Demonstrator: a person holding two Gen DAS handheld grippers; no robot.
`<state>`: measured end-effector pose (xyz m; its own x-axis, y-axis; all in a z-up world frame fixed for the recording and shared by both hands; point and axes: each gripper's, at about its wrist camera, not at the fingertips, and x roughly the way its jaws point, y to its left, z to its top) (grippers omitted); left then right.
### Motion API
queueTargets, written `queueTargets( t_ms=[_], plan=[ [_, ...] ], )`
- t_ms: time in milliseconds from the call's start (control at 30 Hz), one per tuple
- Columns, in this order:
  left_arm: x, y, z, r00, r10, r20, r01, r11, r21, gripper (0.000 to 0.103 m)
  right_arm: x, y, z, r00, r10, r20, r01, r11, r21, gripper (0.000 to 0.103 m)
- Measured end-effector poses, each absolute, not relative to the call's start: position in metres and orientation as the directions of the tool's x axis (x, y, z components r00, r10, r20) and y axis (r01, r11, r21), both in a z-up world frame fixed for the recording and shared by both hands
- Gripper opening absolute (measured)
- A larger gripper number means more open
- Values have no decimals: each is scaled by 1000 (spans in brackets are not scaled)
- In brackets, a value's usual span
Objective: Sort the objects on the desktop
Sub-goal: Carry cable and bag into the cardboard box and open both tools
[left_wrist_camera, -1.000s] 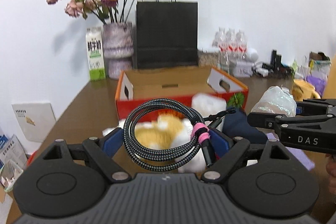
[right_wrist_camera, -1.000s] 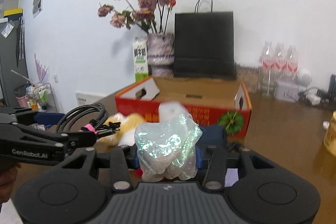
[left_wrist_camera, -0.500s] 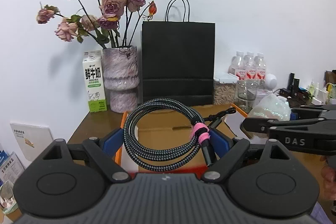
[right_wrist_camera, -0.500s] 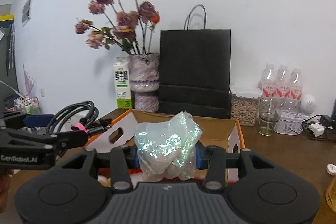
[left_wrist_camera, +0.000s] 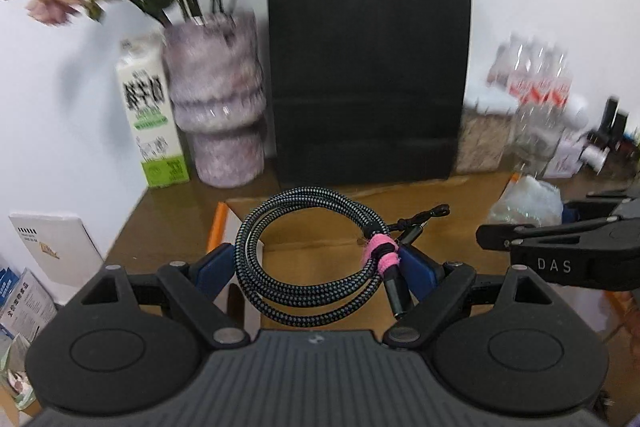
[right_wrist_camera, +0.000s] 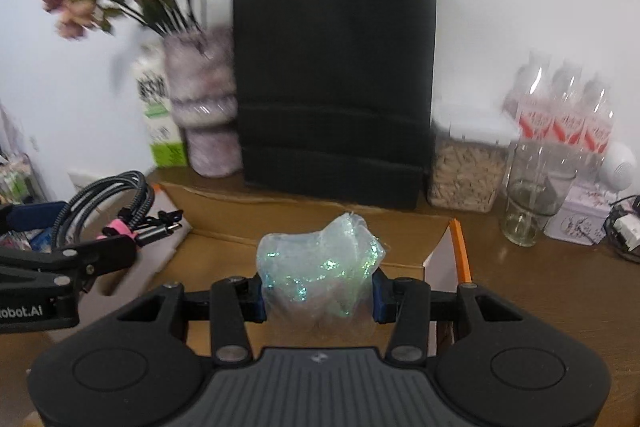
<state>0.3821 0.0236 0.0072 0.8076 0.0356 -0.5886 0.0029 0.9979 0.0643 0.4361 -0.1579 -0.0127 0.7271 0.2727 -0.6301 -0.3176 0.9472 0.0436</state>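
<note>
A coiled black-and-white braided cable (left_wrist_camera: 312, 259) with a pink tie is pinched between the blue pads of my left gripper (left_wrist_camera: 316, 271), held over the open cardboard box (left_wrist_camera: 328, 223). My right gripper (right_wrist_camera: 318, 291) is shut on a crumpled iridescent plastic bag (right_wrist_camera: 320, 263), also above the cardboard box (right_wrist_camera: 400, 231). In the left wrist view the right gripper (left_wrist_camera: 560, 247) with its bag (left_wrist_camera: 528, 201) juts in from the right. In the right wrist view the left gripper (right_wrist_camera: 60, 259) with the cable (right_wrist_camera: 116, 203) shows at the left edge.
Behind the box against the white wall stand a black paper bag (left_wrist_camera: 368, 67), a vase of dried flowers (left_wrist_camera: 218, 103) and a milk carton (left_wrist_camera: 150, 115). To the right are a jar of pellets (right_wrist_camera: 464, 171), a glass (right_wrist_camera: 532, 203) and water bottles (right_wrist_camera: 564, 107).
Both grippers have moved forward over the box toward the back wall, each keeping its load. The plush toys and the box front have dropped out of view; the paper bag looms larger.
</note>
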Motion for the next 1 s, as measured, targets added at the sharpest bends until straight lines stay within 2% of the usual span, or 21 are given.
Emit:
queueTargets(
  t_ms=[167,400,500,600,700,733,800,1000],
  plan=[
    [421,22,-16,726,35,-687,17,997,69,88,476,-150,-32,650,233,-723,-304,952,34,44],
    [439,20,-33,679,44,-733,13,997,72,88,498,-144,-54,588,186,-787,-284,959,14,44],
    [443,19,-39,662,64,-747,6,996,91,89,502,-141,-60,557,175,-812,-282,959,13,47],
    [444,20,-39,654,58,-754,9,996,84,90,502,-140,-62,542,172,-822,-279,960,17,52],
    [445,19,-40,643,74,-762,2,995,99,92,504,-140,-63,531,177,-829,-278,960,27,69],
    [445,20,-40,643,75,-762,-2,995,97,94,504,-141,-63,529,181,-829,-277,960,33,78],
    [444,22,-38,647,93,-757,-16,994,109,102,502,-143,-61,527,194,-827,-278,959,48,81],
    [434,28,-30,672,60,-738,-13,998,69,103,497,-149,-54,534,232,-813,-274,957,93,86]
  ],
)
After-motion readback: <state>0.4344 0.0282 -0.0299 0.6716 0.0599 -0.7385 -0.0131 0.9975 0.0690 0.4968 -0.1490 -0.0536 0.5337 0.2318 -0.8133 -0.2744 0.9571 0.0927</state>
